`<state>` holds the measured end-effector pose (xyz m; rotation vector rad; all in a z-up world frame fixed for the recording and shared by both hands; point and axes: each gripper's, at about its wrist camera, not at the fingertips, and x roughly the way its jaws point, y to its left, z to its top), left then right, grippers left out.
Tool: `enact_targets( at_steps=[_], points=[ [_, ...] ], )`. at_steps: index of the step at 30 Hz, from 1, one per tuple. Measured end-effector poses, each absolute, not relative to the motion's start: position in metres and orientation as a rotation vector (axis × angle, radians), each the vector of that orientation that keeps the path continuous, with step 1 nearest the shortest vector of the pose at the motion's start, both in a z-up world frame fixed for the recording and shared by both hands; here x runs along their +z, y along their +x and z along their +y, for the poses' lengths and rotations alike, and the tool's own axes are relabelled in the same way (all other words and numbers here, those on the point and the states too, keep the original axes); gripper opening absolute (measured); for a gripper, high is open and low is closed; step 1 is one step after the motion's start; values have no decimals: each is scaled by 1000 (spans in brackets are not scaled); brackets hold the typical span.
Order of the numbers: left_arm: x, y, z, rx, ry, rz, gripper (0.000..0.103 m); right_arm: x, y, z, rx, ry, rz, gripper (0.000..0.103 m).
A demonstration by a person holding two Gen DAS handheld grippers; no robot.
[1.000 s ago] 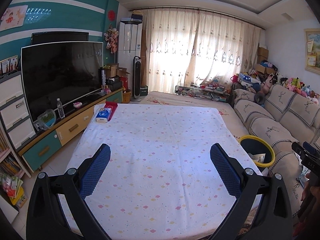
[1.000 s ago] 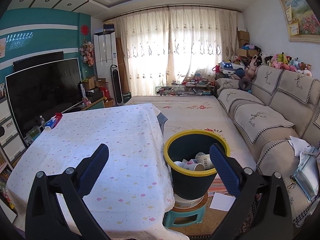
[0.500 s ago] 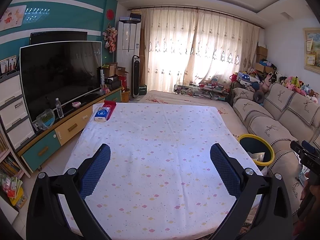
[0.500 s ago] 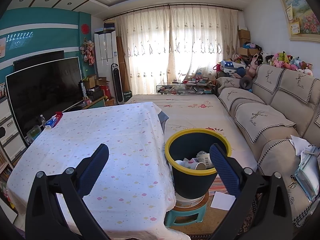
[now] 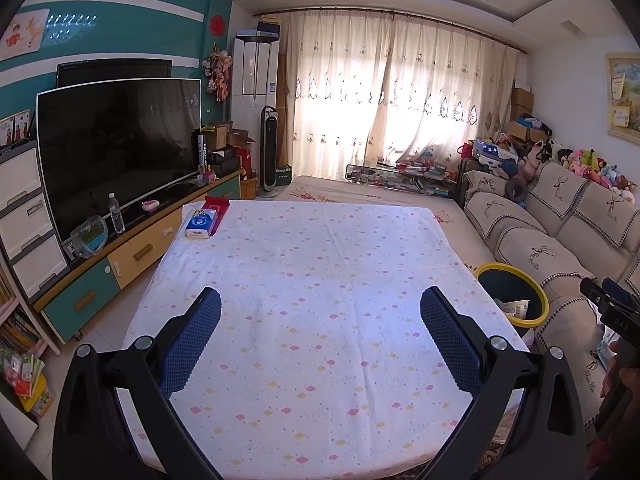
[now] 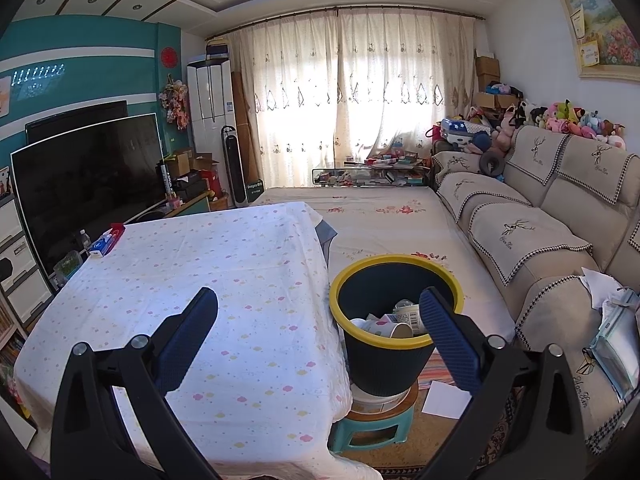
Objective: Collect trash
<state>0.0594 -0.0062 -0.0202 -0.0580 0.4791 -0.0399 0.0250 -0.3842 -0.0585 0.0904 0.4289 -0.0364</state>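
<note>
Jaws: both wide open, holding nothing.
Left gripper (image 5: 320,340): over the white dotted tablecloth (image 5: 312,264).
Right gripper (image 6: 318,332): near the dark yellow-rimmed plastic bin (image 6: 380,364) with cups inside.

Readable txt: "Vinda" on blue tissue pack (image 5: 201,223), table's 10 o'clock corner. "DAS" on right gripper (image 5: 616,316) body, 3 o'clock edge of left view. Fan base (image 5: 283,170) at 12 carries a logo, approx. "Deeyeo". Sofa covers' (image 6: 507,237) script illegible.

Printed cloth tablecloth (image 5: 320,280), glossy television screen (image 5: 116,148)
</note>
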Motion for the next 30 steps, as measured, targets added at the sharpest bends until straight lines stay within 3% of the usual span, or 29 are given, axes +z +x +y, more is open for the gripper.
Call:
enact_targets(
  at_steps=[30],
  points=[
    [-30, 63, -12, -45, -48, 491, 98, -62, 27, -384, -39, 96, 431, 96]
  ],
)
